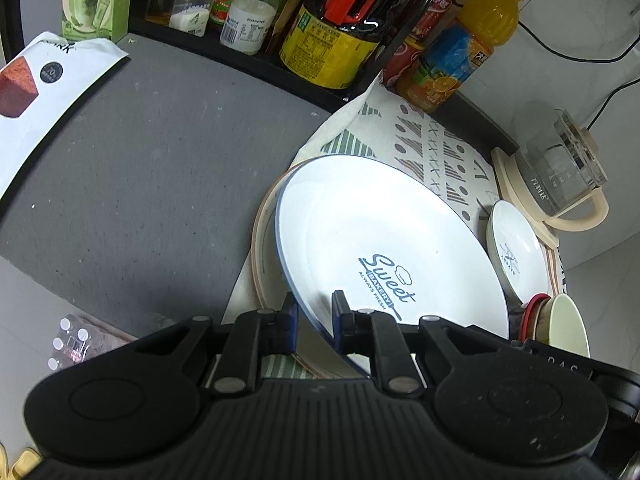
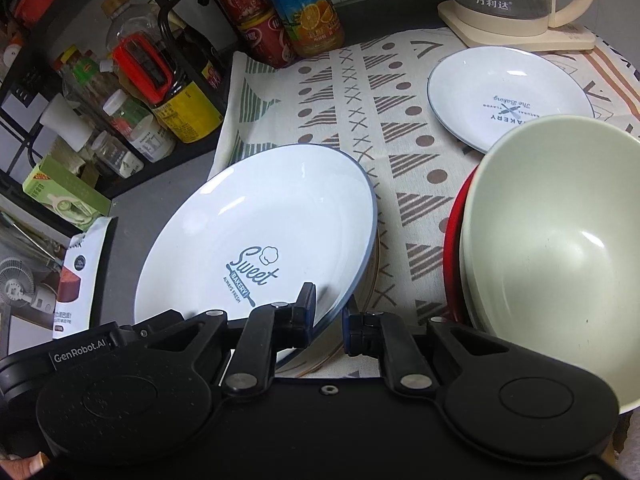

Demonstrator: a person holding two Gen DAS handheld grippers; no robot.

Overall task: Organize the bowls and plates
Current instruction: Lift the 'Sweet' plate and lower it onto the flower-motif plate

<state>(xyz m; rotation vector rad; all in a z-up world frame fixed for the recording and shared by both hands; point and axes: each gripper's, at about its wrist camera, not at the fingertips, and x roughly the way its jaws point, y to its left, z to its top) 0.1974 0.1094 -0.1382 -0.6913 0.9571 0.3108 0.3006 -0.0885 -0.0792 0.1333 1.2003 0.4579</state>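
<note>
Over the patterned cloth [image 2: 404, 128], both the left tool [image 1: 315, 312] and right tool [image 2: 329, 309] are pinched tight on opposite edges of the big white plate [image 2: 264, 236], tilted above a tan-rimmed plate [image 1: 266, 248]. I'd level it, lower both sides evenly, then let go together.

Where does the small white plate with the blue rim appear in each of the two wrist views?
Left wrist view: the small white plate is at the right edge of the middle, right of the large Sweet Bakery plate.
Right wrist view: the same small plate is at the upper right, beyond the cream bowl.
Shared landmark: the glass kettle on its cream base stands just behind it in both.
</note>
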